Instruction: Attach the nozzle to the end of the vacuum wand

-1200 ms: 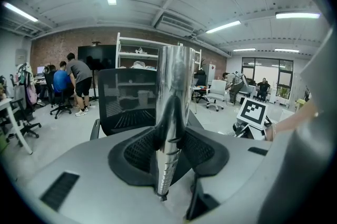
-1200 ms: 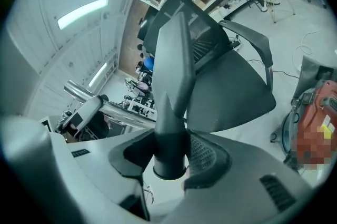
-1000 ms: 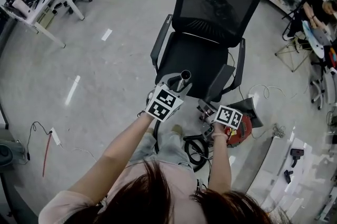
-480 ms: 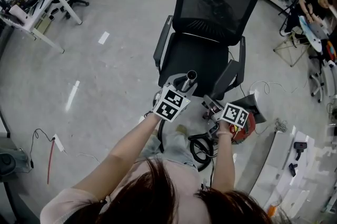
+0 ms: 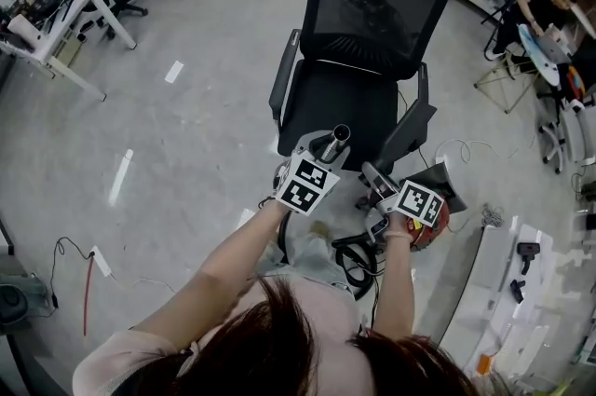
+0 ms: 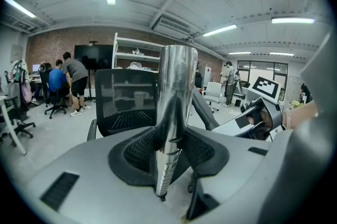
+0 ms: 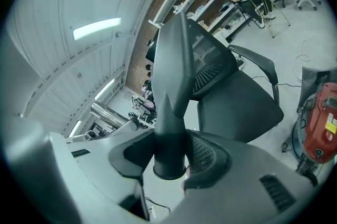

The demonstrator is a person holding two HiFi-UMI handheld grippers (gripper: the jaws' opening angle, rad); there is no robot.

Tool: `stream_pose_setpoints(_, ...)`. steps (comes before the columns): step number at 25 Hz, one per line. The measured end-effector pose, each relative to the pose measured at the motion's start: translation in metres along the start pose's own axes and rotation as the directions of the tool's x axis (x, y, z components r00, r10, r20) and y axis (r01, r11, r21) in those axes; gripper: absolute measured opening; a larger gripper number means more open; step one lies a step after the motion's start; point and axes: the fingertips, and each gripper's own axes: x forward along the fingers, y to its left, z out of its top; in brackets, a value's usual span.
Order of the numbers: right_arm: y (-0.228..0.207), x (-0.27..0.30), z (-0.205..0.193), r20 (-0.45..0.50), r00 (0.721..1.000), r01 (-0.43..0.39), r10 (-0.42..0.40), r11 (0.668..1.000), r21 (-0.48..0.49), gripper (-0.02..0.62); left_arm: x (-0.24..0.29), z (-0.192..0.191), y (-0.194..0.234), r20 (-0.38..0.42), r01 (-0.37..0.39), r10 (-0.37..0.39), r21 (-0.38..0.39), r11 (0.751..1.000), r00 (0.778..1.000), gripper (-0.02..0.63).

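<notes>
A black office chair point(image 5: 358, 59) stands straight ahead of me on the grey floor point(image 5: 186, 152), its seat's front edge under both my tools. A red vacuum body point(image 5: 434, 231) and a coiled black hose point(image 5: 349, 262) lie low at my right. My left gripper point(image 6: 169, 152) is clamped on the vacuum wand point(image 6: 177, 86), a shiny chrome tube with its open end pointing up. My right gripper point(image 7: 169, 157) is closed round the collar of the nozzle point(image 7: 172, 80), dark grey, tapered and flat-tipped, near the wand but apart from it.
</notes>
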Motion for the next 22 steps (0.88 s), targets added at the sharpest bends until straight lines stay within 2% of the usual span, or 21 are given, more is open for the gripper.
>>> stream_pose_setpoints(8,0.019,-0.005,0.006,0.039,0.998,-0.042,0.041,0.999,0.02,0.187,-0.002,0.001,-0.001,0.006,0.001,-0.001,-0.003,1.0,1.0,0.155)
stream_pose_setpoints(22,0.051,-0.008,0.039,0.112,0.989,-0.099,0.1,0.995,-0.013,0.187,0.006,0.003,-0.003,0.017,0.018,-0.018,-0.001,1.0,1.0,0.155)
